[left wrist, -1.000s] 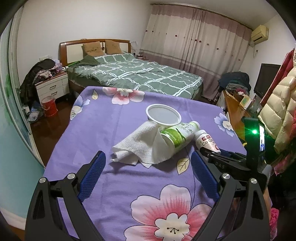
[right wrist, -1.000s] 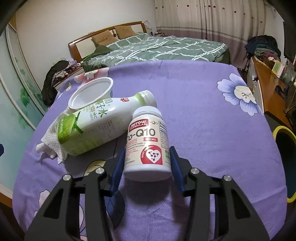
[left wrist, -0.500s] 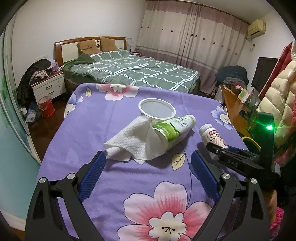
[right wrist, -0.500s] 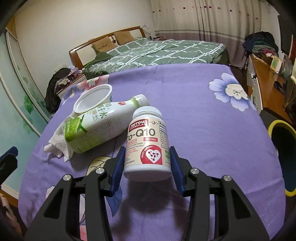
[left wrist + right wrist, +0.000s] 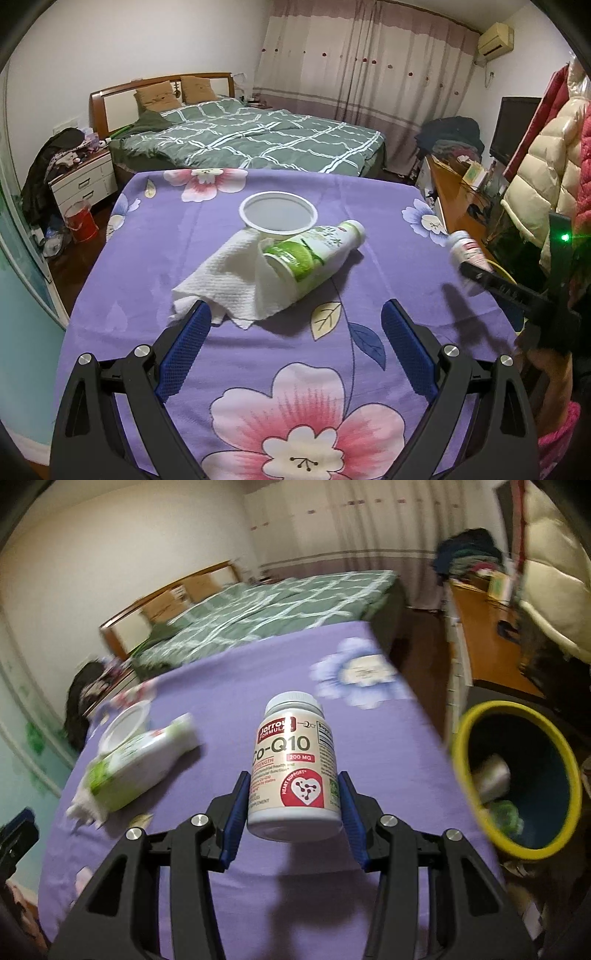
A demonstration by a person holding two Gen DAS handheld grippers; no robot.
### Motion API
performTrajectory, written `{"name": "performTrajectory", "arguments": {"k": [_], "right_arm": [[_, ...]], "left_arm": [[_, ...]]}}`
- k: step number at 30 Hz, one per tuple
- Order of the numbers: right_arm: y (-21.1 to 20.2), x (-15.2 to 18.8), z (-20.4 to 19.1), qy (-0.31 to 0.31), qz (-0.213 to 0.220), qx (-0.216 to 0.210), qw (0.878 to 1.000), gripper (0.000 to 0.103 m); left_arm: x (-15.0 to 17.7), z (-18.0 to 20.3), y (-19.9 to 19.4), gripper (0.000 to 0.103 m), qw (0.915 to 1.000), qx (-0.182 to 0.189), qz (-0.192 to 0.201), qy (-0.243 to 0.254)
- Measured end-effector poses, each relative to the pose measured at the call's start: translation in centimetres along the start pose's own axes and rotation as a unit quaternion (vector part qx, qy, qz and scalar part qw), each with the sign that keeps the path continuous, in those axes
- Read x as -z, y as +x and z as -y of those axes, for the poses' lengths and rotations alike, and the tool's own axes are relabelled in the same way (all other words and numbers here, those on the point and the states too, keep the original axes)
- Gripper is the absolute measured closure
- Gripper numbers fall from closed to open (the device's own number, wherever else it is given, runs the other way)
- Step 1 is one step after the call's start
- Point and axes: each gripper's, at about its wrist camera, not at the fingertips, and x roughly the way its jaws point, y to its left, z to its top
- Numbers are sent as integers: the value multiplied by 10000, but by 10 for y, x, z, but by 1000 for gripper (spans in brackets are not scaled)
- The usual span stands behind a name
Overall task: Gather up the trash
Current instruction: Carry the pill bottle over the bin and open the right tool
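My right gripper (image 5: 293, 794) is shut on a white Co-Q10 pill bottle (image 5: 293, 768) and holds it above the purple flowered tablecloth (image 5: 240, 686); bottle (image 5: 466, 252) and gripper also show at the right of the left wrist view. A yellow-rimmed bin (image 5: 517, 779) with trash inside stands right of the table. On the cloth lie a green-and-white drink bottle (image 5: 314, 254), a white paper towel (image 5: 229, 280) and a white plastic cup (image 5: 277, 218). My left gripper (image 5: 295, 332) is open and empty, just in front of the towel.
A bed with a green checked cover (image 5: 251, 140) is behind the table. A wooden desk (image 5: 458, 192) and hanging coats (image 5: 546, 166) are on the right. A nightstand (image 5: 81, 181) and a red bucket (image 5: 79, 223) are at the left.
My right gripper has lifted the pill bottle off the cloth and swung right, toward the bin. My left gripper has drawn back slightly and stays open.
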Motion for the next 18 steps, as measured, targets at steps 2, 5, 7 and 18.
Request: {"name": "performTrajectory", "arguments": {"k": [2,5,7,18], "right_arm": [[-5,-6,28,196,98,322,9992,58],[-11,-12,69,478,215,819,9953,58],[-10,-16,98,695,189,1117,9911,58],[13,-18,169,1119,17,1866,9760,52]], "left_arm": [[-1,4,3,11,10000,24,-32,31],[-1,10,9,11,9999,56,-89,68],[-2,15,14,11,9998,80,-128,106],[0,27,50,11,9989,316,-319,168]]}}
